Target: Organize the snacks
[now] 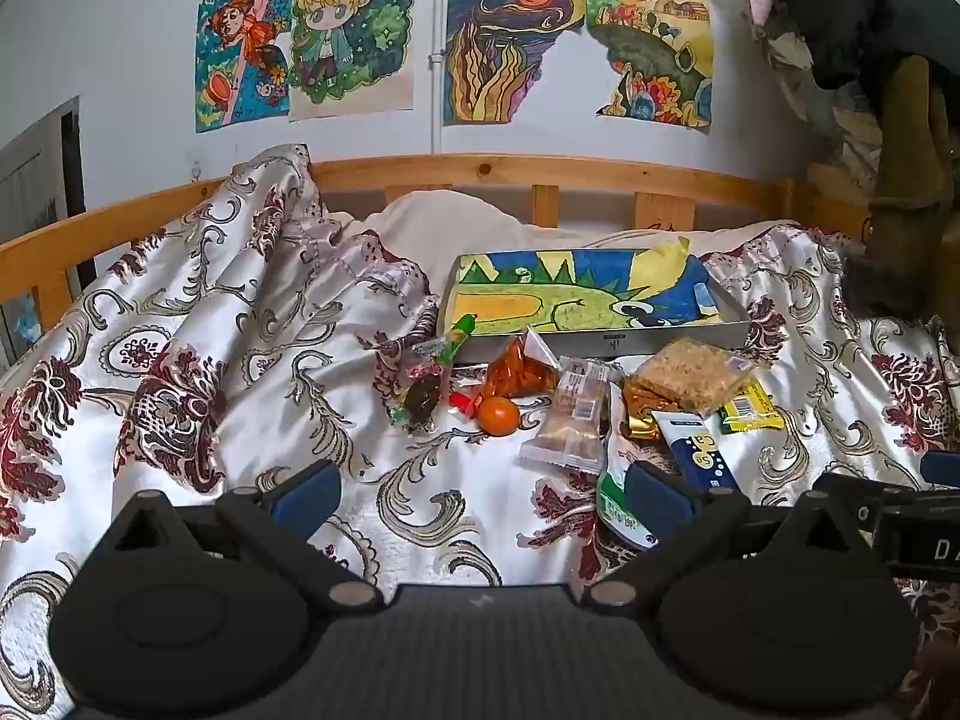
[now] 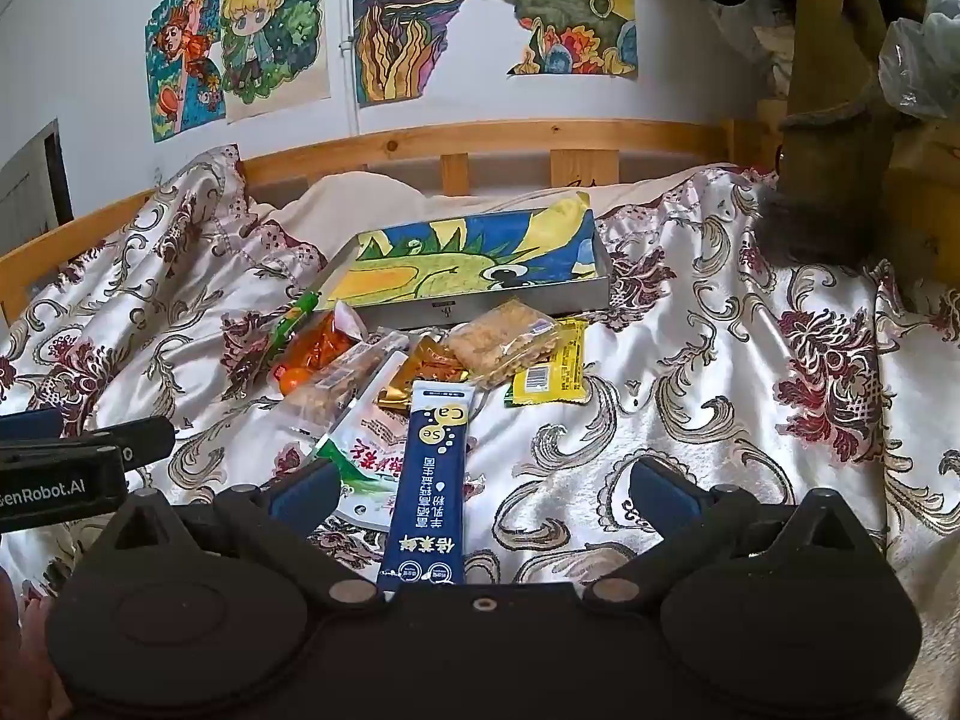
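A heap of snacks lies on a patterned bedspread in front of a shallow grey box (image 1: 600, 341) (image 2: 480, 306) lined with a coloured drawing. In the heap are a small orange (image 1: 499, 415), an orange-filled bag (image 1: 521, 369), a clear bar wrapper (image 1: 570, 423), a crumbly cake in clear wrap (image 1: 690, 375) (image 2: 504, 342), a yellow-green packet (image 2: 549, 375) and a dark blue stick pack (image 2: 429, 480). My left gripper (image 1: 480, 495) is open over bare cloth, short of the heap. My right gripper (image 2: 480, 495) is open, and the blue stick pack lies between its fingers untouched.
A wooden bed rail (image 1: 540, 171) runs behind the box, with drawings taped to the wall above. The bedspread (image 1: 210, 330) bunches up high on the left. Stuffed items (image 2: 840, 90) stand at the far right. Flat cloth spreads to the right of the heap.
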